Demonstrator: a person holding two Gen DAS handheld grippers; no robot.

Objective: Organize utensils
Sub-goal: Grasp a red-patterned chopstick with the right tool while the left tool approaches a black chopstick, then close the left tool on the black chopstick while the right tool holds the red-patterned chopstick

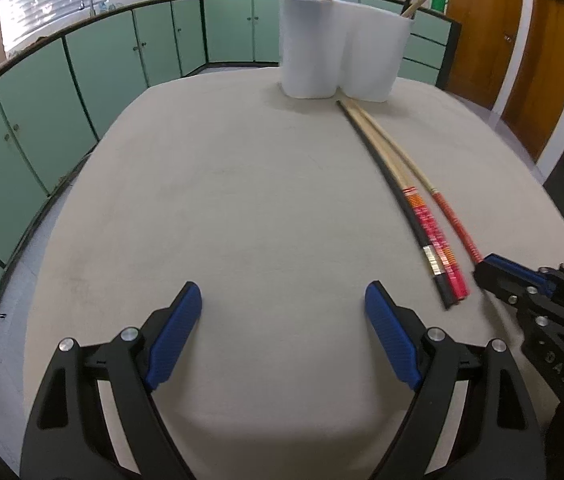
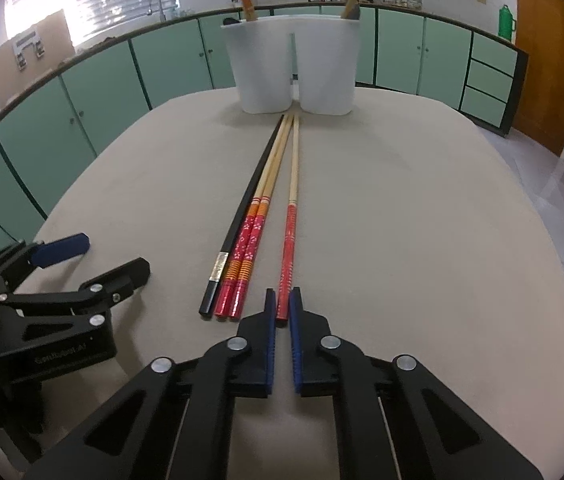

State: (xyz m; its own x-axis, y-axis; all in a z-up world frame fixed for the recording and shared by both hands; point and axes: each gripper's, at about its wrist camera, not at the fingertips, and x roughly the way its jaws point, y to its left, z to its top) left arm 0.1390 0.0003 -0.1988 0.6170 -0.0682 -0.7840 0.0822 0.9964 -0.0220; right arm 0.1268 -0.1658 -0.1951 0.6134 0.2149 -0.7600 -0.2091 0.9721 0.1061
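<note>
Chopstick (image 2: 289,240), light, stiff, slippery, rolls easily; right gripper (image 2: 280,312) pinches its red end at six o'clock. Left gripper (image 1: 282,308) hangs wide open, empty.

Right tongs (image 2: 280,312) pinched nearly closed (angled downward); left tongs (image 1: 283,300) spread wide.

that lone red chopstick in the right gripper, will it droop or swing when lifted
Probably stiff: the red chopstick lies straight. Gripped only at its end by the right gripper, it may pivot or sag tip-down. It looks thin and light.
</note>
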